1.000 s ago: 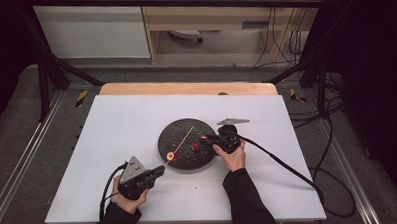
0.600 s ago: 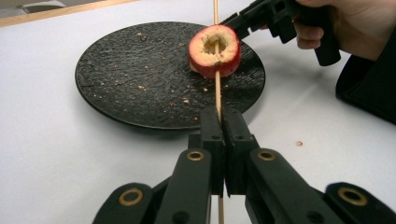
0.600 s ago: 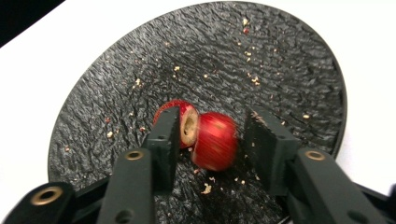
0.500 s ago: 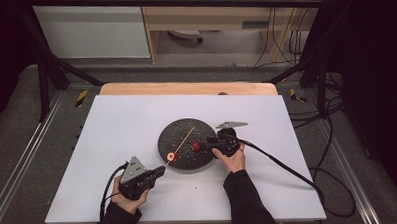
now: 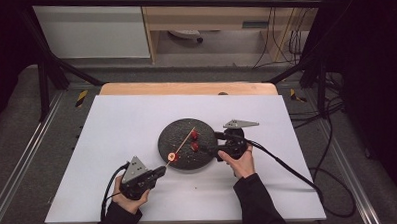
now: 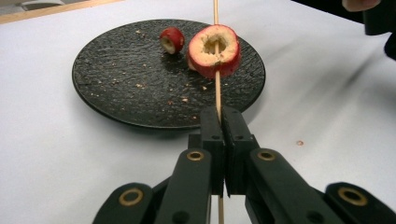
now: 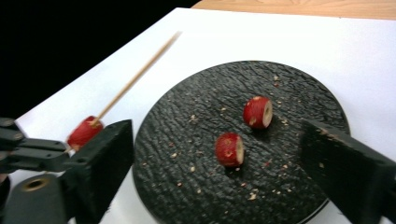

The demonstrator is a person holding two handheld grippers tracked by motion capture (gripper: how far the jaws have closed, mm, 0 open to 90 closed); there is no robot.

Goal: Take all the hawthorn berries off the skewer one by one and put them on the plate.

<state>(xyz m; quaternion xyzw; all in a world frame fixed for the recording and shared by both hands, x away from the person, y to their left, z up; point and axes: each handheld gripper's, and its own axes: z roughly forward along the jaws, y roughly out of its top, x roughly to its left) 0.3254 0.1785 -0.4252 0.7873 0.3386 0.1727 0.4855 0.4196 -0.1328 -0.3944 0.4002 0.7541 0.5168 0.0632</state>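
Note:
My left gripper (image 5: 157, 174) (image 6: 219, 126) rests on the white table at the near left, shut on the lower end of a thin wooden skewer (image 6: 217, 88) (image 5: 183, 142). The skewer slants up over the black plate (image 5: 179, 132) (image 7: 299, 93) and carries a red hollow fruit slice (image 6: 215, 51) (image 5: 173, 156) (image 7: 84, 133). Two loose red fruit pieces (image 7: 257, 112) (image 7: 229, 149) lie on the plate. My right gripper (image 5: 212, 143) (image 7: 224, 177) hangs at the plate's right rim. Its jaws have just been opening and now stand wide, gripping nothing, with the nearer piece on the plate below the gap.
Small crumbs are scattered over the plate. The white table top (image 5: 126, 119) ends in a wooden strip at its far edge (image 5: 185, 87). Cables trail from both grippers toward the near and right edges.
My right gripper has opened and drawn back to the right and upward from the plate's middle. The left gripper and the skewer have stayed still.

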